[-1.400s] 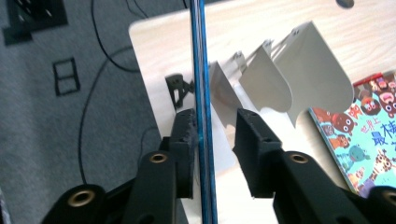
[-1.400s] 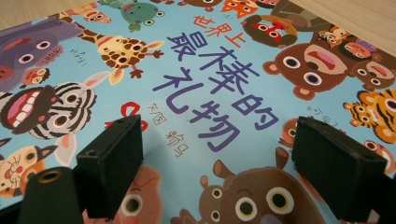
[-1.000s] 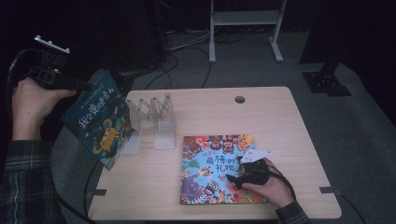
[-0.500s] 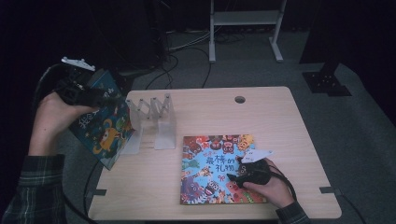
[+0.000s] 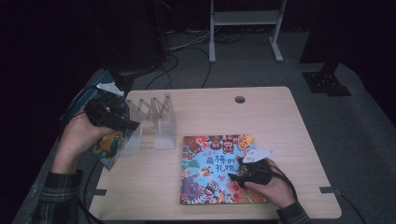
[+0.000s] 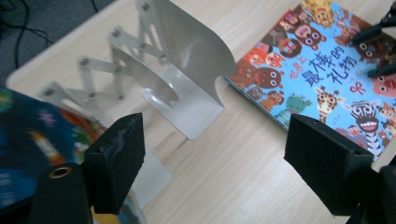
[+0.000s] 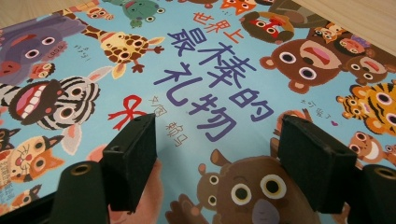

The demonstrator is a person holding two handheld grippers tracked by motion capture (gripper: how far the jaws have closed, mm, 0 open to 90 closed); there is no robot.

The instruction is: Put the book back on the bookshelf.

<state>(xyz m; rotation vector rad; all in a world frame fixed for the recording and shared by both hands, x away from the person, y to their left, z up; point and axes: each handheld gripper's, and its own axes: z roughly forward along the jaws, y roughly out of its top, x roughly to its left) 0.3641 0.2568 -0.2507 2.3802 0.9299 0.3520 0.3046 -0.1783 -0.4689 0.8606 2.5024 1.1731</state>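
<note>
A colourful animal picture book (image 5: 210, 161) (image 6: 322, 65) (image 7: 210, 70) lies flat on the wooden table (image 5: 280, 121). My right gripper (image 5: 236, 175) (image 7: 215, 135) rests low over its cover; its jaws have just been closing but stand apart, with only the flat cover beneath them. A metal expanding book rack (image 5: 156, 119) (image 6: 182, 79) stands at the table's left. A dark blue book (image 5: 109, 144) (image 6: 23, 135) leans at the rack's left end. My left gripper (image 5: 128, 123) (image 6: 215, 158) hovers there, jaws just opened, nothing between them.
A round cable hole (image 5: 240, 99) sits at the table's far edge. Beyond the table, a white frame (image 5: 245, 18) stands on the floor among cables, and a black base plate (image 5: 327, 84) lies to the right. The right gripper's jaws (image 6: 378, 51) show far off in the left gripper view.
My left hand came down and to the right toward the rack with the blue book, and the book now sits beside the rack, outside the jaws. The right hand stayed put.
</note>
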